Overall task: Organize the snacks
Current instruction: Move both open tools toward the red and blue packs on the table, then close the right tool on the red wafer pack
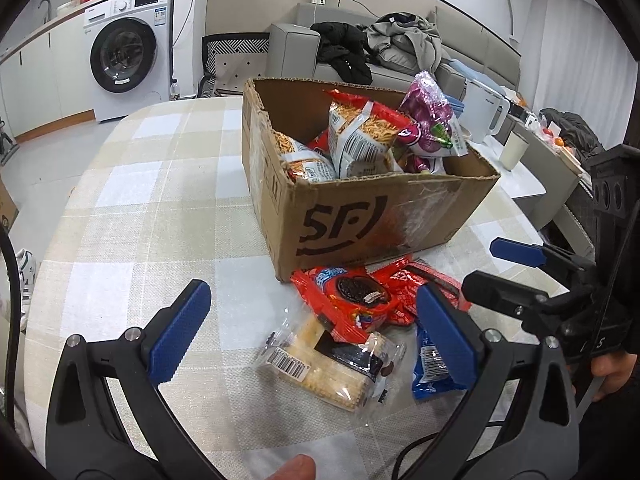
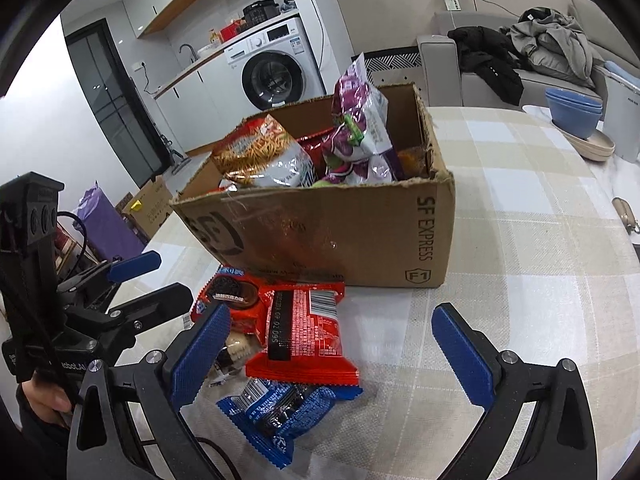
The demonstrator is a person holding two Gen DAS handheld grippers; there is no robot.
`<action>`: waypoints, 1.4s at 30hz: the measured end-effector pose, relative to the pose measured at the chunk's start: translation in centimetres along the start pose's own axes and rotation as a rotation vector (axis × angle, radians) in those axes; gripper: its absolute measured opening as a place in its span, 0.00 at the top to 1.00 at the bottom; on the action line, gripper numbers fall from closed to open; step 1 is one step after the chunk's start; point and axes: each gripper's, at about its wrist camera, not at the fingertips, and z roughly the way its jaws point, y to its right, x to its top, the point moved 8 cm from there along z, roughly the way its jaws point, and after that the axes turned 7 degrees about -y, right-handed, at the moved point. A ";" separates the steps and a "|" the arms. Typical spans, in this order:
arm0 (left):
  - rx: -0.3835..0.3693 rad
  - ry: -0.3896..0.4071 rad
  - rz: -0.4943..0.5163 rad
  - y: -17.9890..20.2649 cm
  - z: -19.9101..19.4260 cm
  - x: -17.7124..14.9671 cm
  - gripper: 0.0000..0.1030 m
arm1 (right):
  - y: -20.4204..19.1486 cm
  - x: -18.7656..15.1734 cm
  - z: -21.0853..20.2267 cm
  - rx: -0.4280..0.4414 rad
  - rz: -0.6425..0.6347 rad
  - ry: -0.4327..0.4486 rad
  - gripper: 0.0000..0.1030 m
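We are holding the left gripper (image 1: pixel 316 330) low over the checked tablecloth (image 1: pixel 140 220), its blue-padded fingers (image 1: pixel 180 332) spread wide and gripping nothing. Between them, nearest to us, a clear-wrapped cracker pack (image 1: pixel 328 364) is lying flat on the cloth. Just to its right a blue snack packet (image 1: pixel 430 372) is partly hidden behind the right-hand finger.

We are holding the right gripper (image 2: pixel 332 356) beside it, fingers likewise parted and empty. From the right wrist view, the blue snack packet (image 2: pixel 284 408) is lying nearest, and a red snack packet (image 2: pixel 306 332) is overlapping its far edge, lying barcode side up. A red cookie packet (image 2: pixel 232 296) is sitting to the left of that, touching it, with the cracker pack mostly hidden behind the left-hand finger.

Just beyond this loose pile, the open cardboard box (image 1: pixel 380 216) is standing on the table, the cookie packet (image 1: pixel 352 296) lying right against its near wall. Inside, two noodle-snack bags (image 1: pixel 360 136) are leaning upright, and a purple bag (image 1: pixel 430 120) is sticking up above the rim at the right side.

Farther off, a washing machine (image 1: pixel 128 60) is standing against the wall and a grey sofa (image 1: pixel 400 60) is carrying heaped clothes. In the right wrist view, blue bowls (image 2: pixel 574 110) are sitting on a plate at the table's far edge.
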 end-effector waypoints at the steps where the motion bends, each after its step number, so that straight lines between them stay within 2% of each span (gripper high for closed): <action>1: 0.003 -0.003 0.002 0.0 0.2 0.0 0.01 | 0.0 -0.1 0.2 0.001 -0.002 -0.007 0.01; 10: 0.016 -0.016 -0.002 -0.3 1.4 -0.2 0.01 | -0.4 -0.9 2.6 -0.018 -0.023 -0.072 0.01; 19: 0.020 -0.027 -0.003 -0.6 2.1 -0.5 0.01 | -0.5 -0.3 3.9 -0.031 -0.045 -0.078 0.01; 26: 0.023 -0.031 -0.010 -0.9 2.3 -0.8 0.01 | -1.2 -0.6 5.4 -0.002 -0.049 -0.109 0.21; 37: 0.021 -0.042 -0.029 -1.6 2.9 -1.1 0.01 | -1.9 -0.8 6.9 0.052 -0.048 -0.128 0.37; 38: 0.021 -0.043 -0.029 -1.6 2.9 -1.1 0.01 | -2.0 -0.7 6.9 0.060 -0.051 -0.125 0.45; 41: 0.021 -0.045 -0.029 -1.6 3.0 -1.1 0.01 | -2.2 -0.9 6.8 0.067 -0.067 -0.114 0.55; 42: 0.022 -0.044 -0.029 -1.7 3.0 -1.1 0.01 | -2.4 -0.8 6.8 0.067 -0.074 -0.105 0.56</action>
